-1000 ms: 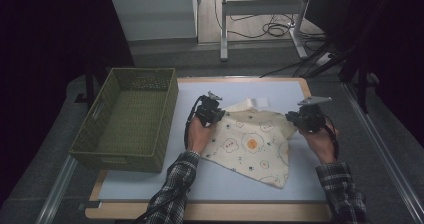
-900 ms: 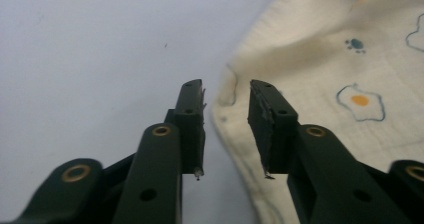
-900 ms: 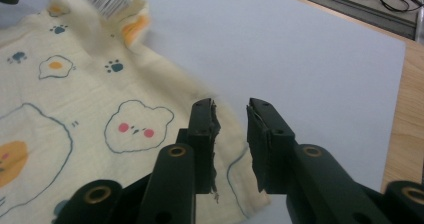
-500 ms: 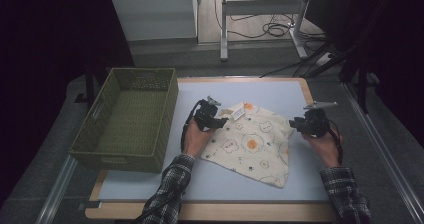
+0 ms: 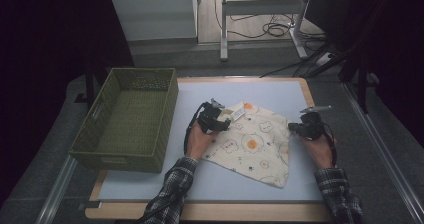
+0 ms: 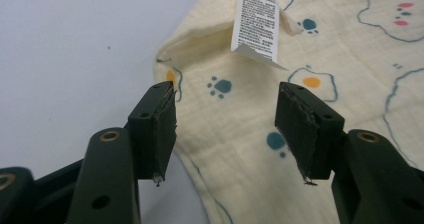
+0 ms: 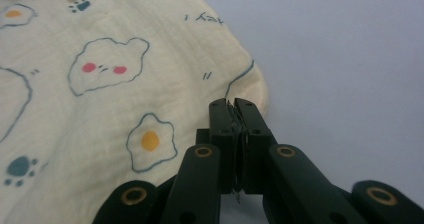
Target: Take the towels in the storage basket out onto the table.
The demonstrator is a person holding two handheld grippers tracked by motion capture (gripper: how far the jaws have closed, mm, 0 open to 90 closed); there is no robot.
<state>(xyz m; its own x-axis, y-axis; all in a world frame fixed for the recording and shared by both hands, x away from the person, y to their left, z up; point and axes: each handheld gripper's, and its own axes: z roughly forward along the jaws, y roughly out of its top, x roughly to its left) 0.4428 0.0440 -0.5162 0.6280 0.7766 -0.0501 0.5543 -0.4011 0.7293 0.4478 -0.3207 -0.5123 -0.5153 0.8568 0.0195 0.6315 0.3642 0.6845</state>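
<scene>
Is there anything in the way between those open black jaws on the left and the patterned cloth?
Nothing visible. The left gripper hovers with its jaws apart directly over the edge of the cloth; only its white care label lies nearby, farther along the cloth.

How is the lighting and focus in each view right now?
High view: table evenly lit, surroundings dark, cloth slightly soft. Left gripper view: bright, label print too small to read. Right gripper view: cloth print clear, near tongs a little soft, no glare.

The cloth (image 5: 255,146) lies flat on the worktop (image 5: 280,91), right of the basket (image 5: 127,119); its label (image 5: 239,112) sits at its far edge.
</scene>
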